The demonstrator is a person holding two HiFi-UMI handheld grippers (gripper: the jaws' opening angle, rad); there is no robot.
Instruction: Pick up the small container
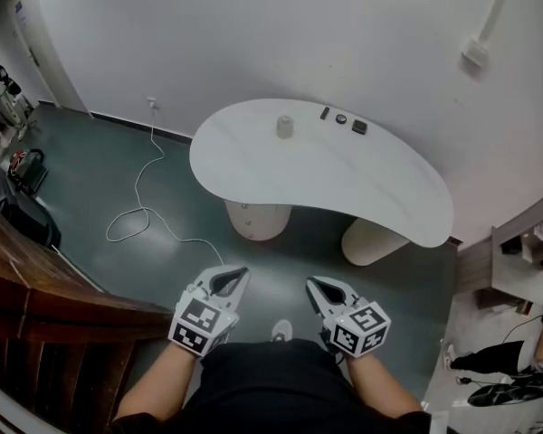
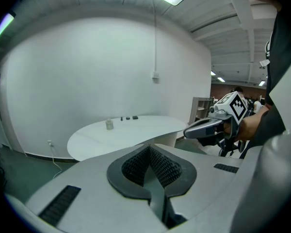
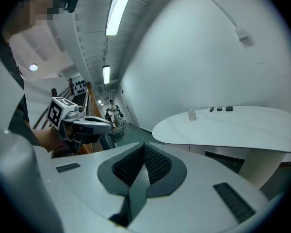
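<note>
A small pale container [image 1: 285, 127] stands upright on the far side of a white kidney-shaped table [image 1: 253, 165]. The same container [image 2: 109, 124] shows small and distant in the left gripper view, and the container [image 3: 192, 114] likewise in the right gripper view. My left gripper [image 1: 239, 276] and right gripper [image 1: 313, 285] are held close to my body, well short of the table. Both have their jaws together with nothing between them. Each gripper is seen from the other's camera: the right gripper [image 2: 188, 132] and the left gripper [image 3: 108, 126].
Three small dark objects [image 1: 341, 120] lie on the table's far edge, right of the container. A white cable [image 1: 140, 197] trails over the dark floor at left. A wooden railing [image 1: 45, 287] runs at my left. Shelving [image 1: 525, 251] and a person [image 1: 507, 360] are at right.
</note>
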